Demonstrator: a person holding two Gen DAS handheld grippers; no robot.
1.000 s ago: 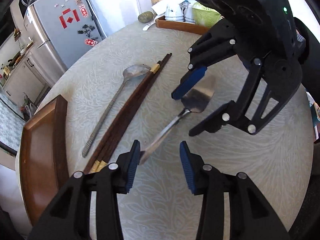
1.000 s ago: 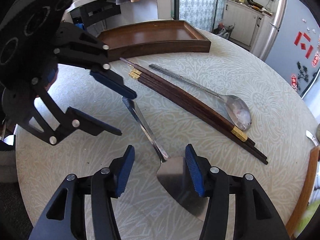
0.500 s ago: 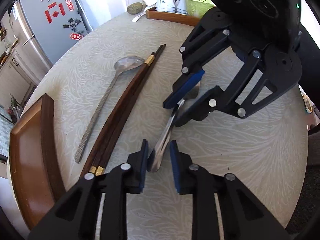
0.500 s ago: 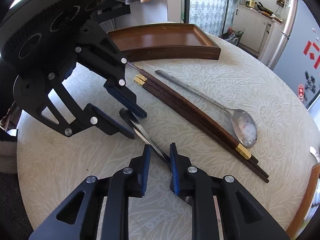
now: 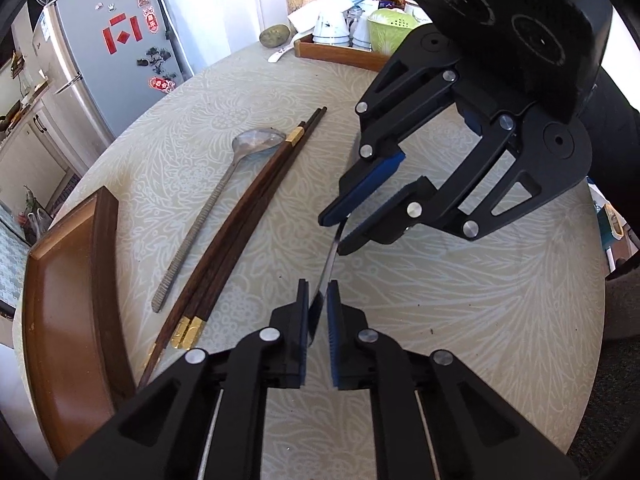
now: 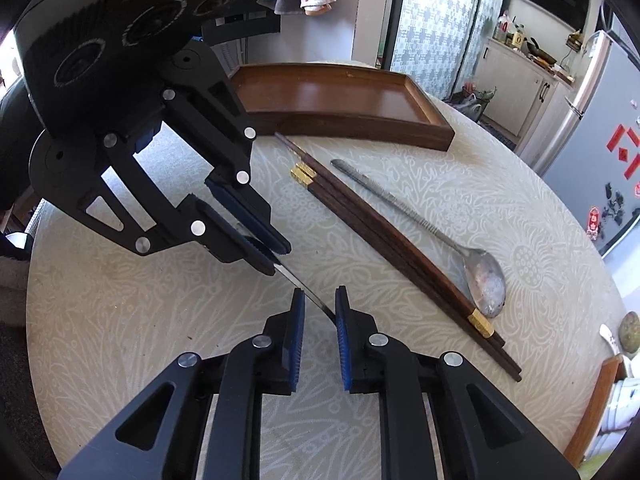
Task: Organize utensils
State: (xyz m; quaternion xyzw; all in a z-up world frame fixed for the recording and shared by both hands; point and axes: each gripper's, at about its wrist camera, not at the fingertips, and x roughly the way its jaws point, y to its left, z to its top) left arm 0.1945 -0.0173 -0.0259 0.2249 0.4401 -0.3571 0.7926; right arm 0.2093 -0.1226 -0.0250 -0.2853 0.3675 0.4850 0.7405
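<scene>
Nearest, left gripper (image 5: 318, 320) clenched on handle end of metal spatula (image 5: 326, 268), pads tight on the thin steel. Right gripper (image 6: 320, 320) around the same spatula further along, near blade end; jaws closing, shaft between them, pad contact looks made but hard to confirm. So both tools on one utensil, raised on edge over the table (image 5: 460, 300).

Just beyond: dark wooden chopsticks (image 5: 248, 216) w/ gold bands, flat on cloth; metal spoon (image 5: 224, 184) just beside them. Neither touched yet.

Further: brown wooden tray (image 6: 344, 100) at table edge, empty. Judgement: task barely begun – nothing in tray, three items left.

Room: bare cloth btwn spatula & tray except chopsticks/spoon lying across the path; need to lift over them. Tray sits close to rim. Far side: second tray w/ cups (image 5: 332, 28), fridge (image 5: 112, 60) beyond, well apart.
</scene>
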